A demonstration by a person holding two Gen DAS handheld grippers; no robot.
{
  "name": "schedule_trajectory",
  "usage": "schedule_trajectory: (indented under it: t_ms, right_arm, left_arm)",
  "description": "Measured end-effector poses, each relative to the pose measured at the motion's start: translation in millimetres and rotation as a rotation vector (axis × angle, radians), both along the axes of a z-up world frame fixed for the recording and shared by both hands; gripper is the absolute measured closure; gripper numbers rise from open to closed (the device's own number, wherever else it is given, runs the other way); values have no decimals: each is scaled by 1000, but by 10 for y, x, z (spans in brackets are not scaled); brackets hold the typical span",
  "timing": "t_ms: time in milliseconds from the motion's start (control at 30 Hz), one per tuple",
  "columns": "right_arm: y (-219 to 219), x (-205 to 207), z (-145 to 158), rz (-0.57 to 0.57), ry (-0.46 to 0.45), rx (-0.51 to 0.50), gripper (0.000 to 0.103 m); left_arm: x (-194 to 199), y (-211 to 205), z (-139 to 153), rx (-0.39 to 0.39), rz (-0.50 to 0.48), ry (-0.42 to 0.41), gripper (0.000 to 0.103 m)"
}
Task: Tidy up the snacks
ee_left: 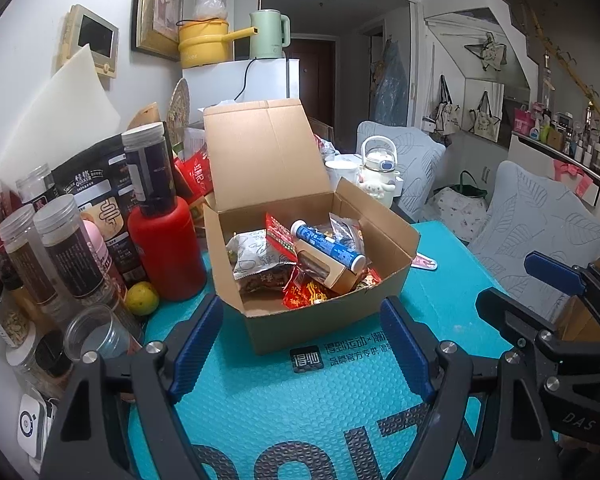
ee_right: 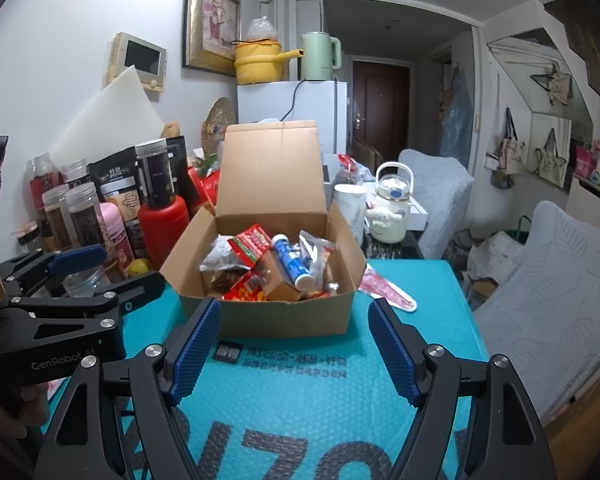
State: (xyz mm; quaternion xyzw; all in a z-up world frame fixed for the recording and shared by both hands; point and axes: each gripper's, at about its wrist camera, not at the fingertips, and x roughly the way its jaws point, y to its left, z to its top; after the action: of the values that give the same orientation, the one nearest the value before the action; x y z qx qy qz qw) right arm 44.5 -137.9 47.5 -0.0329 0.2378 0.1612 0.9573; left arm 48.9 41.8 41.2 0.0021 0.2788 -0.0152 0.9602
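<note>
**Open snack box on a teal mat, a gripper on either side in front of it**

Along the left edge of the table stands a crowd of clear jars (ee_left: 66,248) with pale screw lids, dark snack pouches behind them. Just right of the jars is a red bottle (ee_left: 167,252), with a small yellow-green citrus fruit (ee_left: 141,298) at its foot. A teal bubble mat (ee_left: 300,408) with dark lettering covers the table's near part.

In the middle of the mat sits a brown cardboard box (ee_left: 324,320), its lid flap standing upright at the back. Inside lie packaged snacks: a grey-white printed bag (ee_left: 256,258) at the left, red packets (ee_left: 306,294) toward the front, and a blue-and-white tube (ee_left: 328,246) lying slantwise on top.

The left gripper (ee_left: 302,344) hovers in front of the box, its blue-padded fingers spread apart with nothing between them, touching nothing. The right gripper (ee_right: 294,346) hangs beside it to the right, jaws likewise apart and empty, aimed at the box's front wall.

Right of the box, a red-and-white wrapper (ee_right: 384,288) lies flat on the mat. Behind it, near the far right corner, stand a white mug (ee_right: 350,208) and a cream kettle (ee_right: 390,208) with a handle.
</note>
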Motion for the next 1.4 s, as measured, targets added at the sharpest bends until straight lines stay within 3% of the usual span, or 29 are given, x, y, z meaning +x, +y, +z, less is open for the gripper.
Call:
schedule_trajectory:
  t_ms: [1400]
  right_arm:
    - [-47, 75, -65, -18, 30, -14, 26]
  left_arm:
    - [123, -44, -80, 9, -13, 45, 22]
